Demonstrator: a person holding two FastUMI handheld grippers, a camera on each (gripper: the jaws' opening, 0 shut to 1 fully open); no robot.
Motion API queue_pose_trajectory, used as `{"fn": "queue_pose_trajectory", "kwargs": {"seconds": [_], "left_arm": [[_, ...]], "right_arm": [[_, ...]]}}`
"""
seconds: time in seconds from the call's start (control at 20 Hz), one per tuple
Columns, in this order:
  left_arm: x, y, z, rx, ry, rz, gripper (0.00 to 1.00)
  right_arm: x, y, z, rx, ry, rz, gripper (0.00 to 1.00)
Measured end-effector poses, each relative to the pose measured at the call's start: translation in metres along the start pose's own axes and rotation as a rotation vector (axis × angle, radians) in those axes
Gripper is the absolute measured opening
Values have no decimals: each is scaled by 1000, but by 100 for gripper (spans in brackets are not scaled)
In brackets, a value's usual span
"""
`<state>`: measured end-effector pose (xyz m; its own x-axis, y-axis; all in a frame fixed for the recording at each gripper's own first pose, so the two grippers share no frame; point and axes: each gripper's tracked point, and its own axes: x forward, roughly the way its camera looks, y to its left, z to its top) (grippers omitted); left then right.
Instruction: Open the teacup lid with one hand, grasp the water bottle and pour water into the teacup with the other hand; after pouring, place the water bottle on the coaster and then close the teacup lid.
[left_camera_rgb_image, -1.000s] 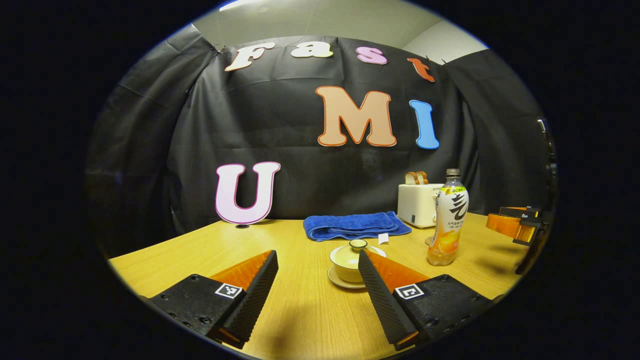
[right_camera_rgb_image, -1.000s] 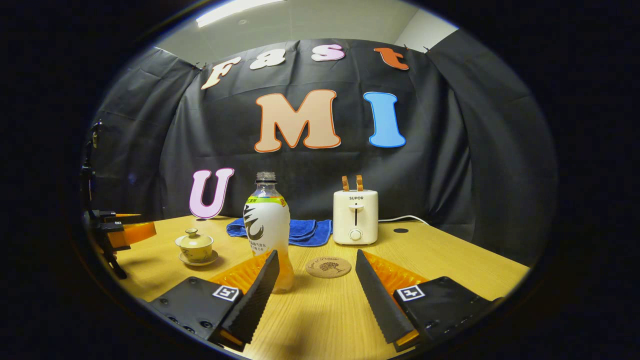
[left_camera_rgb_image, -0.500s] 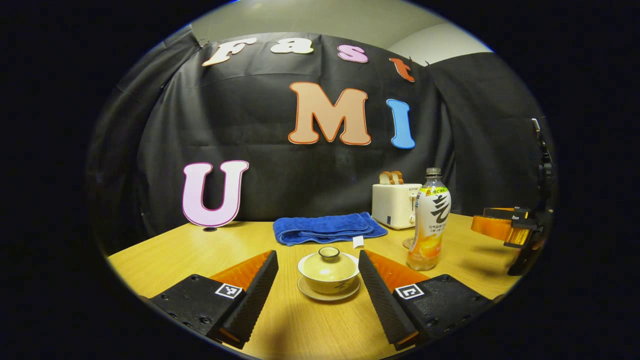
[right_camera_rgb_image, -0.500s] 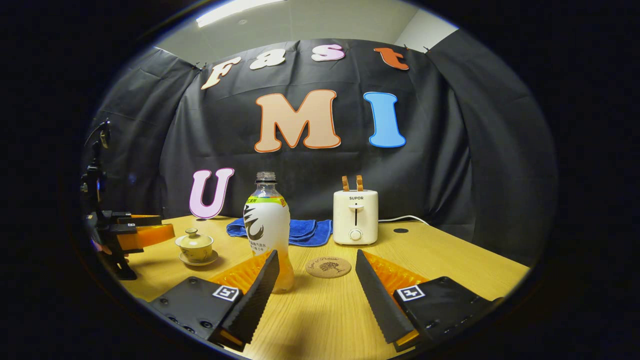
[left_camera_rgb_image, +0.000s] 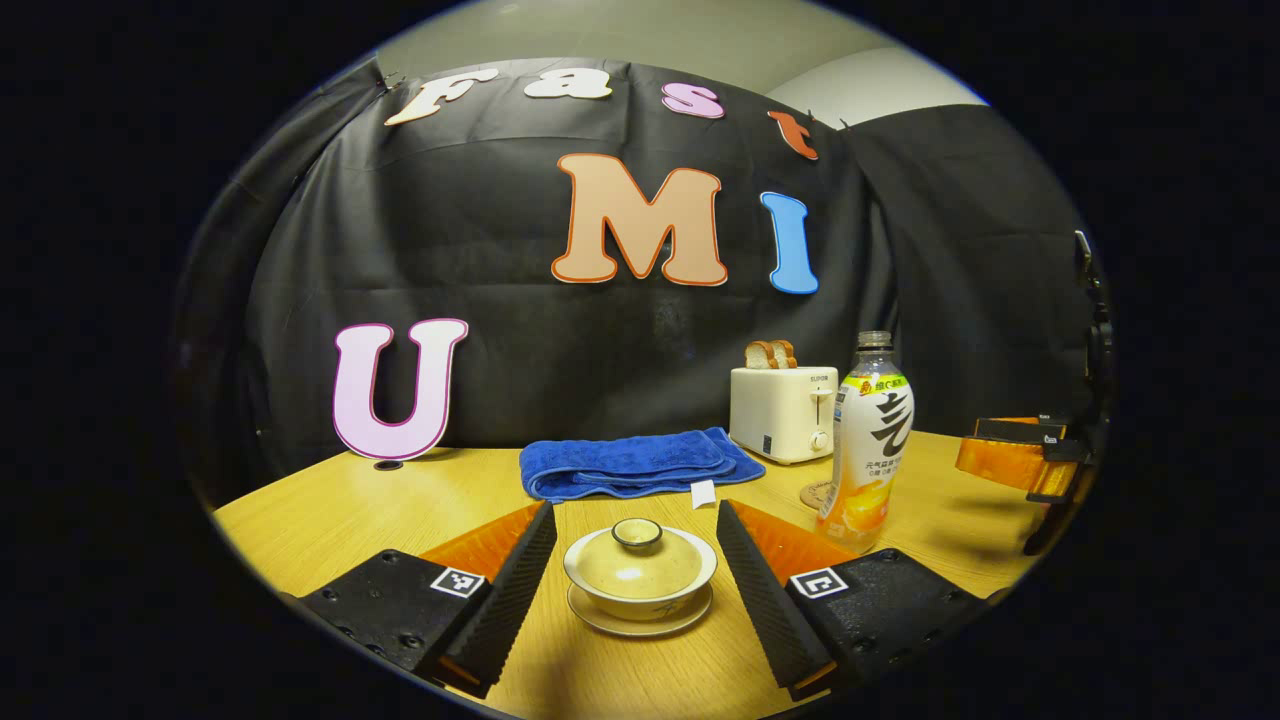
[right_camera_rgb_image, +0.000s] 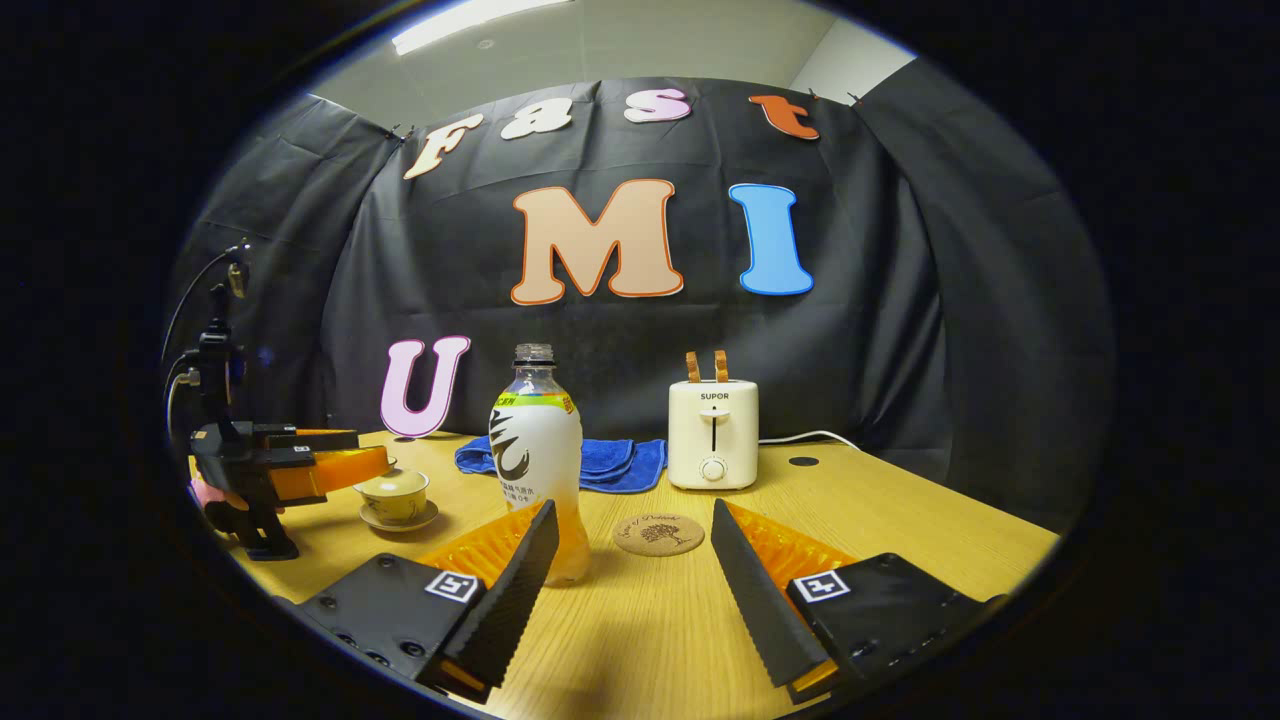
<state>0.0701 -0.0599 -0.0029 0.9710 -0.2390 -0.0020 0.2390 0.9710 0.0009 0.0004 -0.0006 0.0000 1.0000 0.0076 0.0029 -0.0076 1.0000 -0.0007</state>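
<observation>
Left tool (left_camera_rgb_image: 636, 560) is spread wide w/ the teacup (left_camera_rgb_image: 640, 580) sitting btwn its two fingers, not touching either one. The lid (left_camera_rgb_image: 638, 556) is on the cup, its little round knob on top, & the cup sits on a small saucer (left_camera_rgb_image: 640, 622) on the desk (left_camera_rgb_image: 330, 510). In the right gripper view the left tool (right_camera_rgb_image: 300, 468) is low over the teacup (right_camera_rgb_image: 397, 493), w/ a hand (right_camera_rgb_image: 215, 497) holding it from behind.

Right tool (right_camera_rgb_image: 628, 565) is spread wide too, holding nothing. The water bottle (right_camera_rgb_image: 536, 465) stands upright just past its left finger, right beside the tip; can't tell if they touch. The bottle has no cap & some orange drink at the bottom. The round cork coaster (right_camera_rgb_image: 658, 534) lies flat on the desk btwn the finger tips, a bit farther out, near the bottle but apart from it.

Farther back, a blue towel (left_camera_rgb_image: 635, 462) lies folded behind the teacup. A white toaster (right_camera_rgb_image: 712, 433) w/ two slices of bread sticking up stands near the black wall, its cord running off to the side.
</observation>
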Motion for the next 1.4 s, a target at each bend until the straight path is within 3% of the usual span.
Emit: {"fn": "queue_pose_trajectory", "kwargs": {"seconds": [0.4,0.5,0.65,0.7,0.75,0.9,0.95,1.0,1.15,1.4], "left_arm": [[25,-6,-15,5,99,-40,91],[30,-7,-20,7,126,-50,83],[36,-8,-24,16,152,-56,83],[37,-8,-24,19,154,-51,80],[38,-8,-24,23,155,-50,70],[41,-6,-27,25,168,-45,61],[40,-6,-24,24,161,-45,50],[41,-4,-23,24,156,-39,49],[41,-1,-22,14,142,-23,29],[33,2,-10,-26,78,-17,28]], "right_arm": [[1,1,-1,0,0,11,97],[1,1,-1,0,-1,12,97],[1,2,-1,0,-1,17,97],[1,2,-1,0,-1,18,97],[1,2,-1,1,-1,19,97],[1,2,-1,1,-1,20,97],[1,2,-1,0,-1,20,99],[1,2,-1,0,-1,20,97],[1,2,-2,1,-2,20,97],[1,2,-2,1,-2,21,97]]}}
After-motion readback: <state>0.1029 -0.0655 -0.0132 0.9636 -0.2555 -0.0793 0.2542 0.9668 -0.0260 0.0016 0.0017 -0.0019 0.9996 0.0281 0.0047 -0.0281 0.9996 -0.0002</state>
